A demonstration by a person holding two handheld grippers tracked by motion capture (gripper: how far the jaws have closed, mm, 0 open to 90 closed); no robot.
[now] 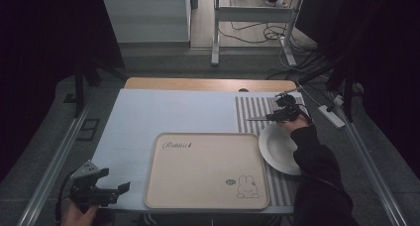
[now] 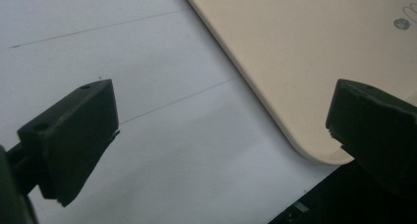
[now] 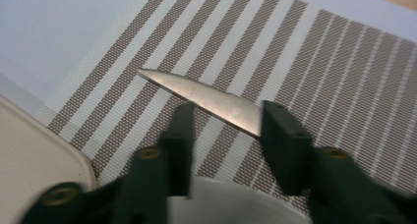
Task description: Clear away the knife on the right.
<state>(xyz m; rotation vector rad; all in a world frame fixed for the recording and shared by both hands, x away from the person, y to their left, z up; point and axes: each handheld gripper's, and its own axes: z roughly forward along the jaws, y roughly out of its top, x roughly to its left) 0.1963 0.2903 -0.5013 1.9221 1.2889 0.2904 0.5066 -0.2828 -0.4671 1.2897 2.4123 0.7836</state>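
Note:
A metal knife (image 3: 206, 98) points left over the striped placemat (image 3: 319, 62), its blade crossing between my right gripper's (image 3: 223, 130) jaws. Its wide end runs in behind the right jaw, which hides the handle. The jaws stand narrow and appear shut on it. From above, the blade (image 1: 257, 119) sticks out left of the right gripper (image 1: 273, 117), just beyond the white plate (image 1: 277, 149). My left gripper (image 1: 118, 192) rests low at the table's near left corner. Its jaws are wide open and empty (image 2: 221, 135) over the white table cover, beside the beige tray's corner (image 2: 295, 62).
The beige tray (image 1: 208, 136) with a rabbit drawing lies at the front centre, its rim close to the right gripper (image 3: 34, 150). The plate's edge (image 3: 231, 204) sits just below the right jaws. A wooden strip (image 1: 208, 84) borders the table's far edge.

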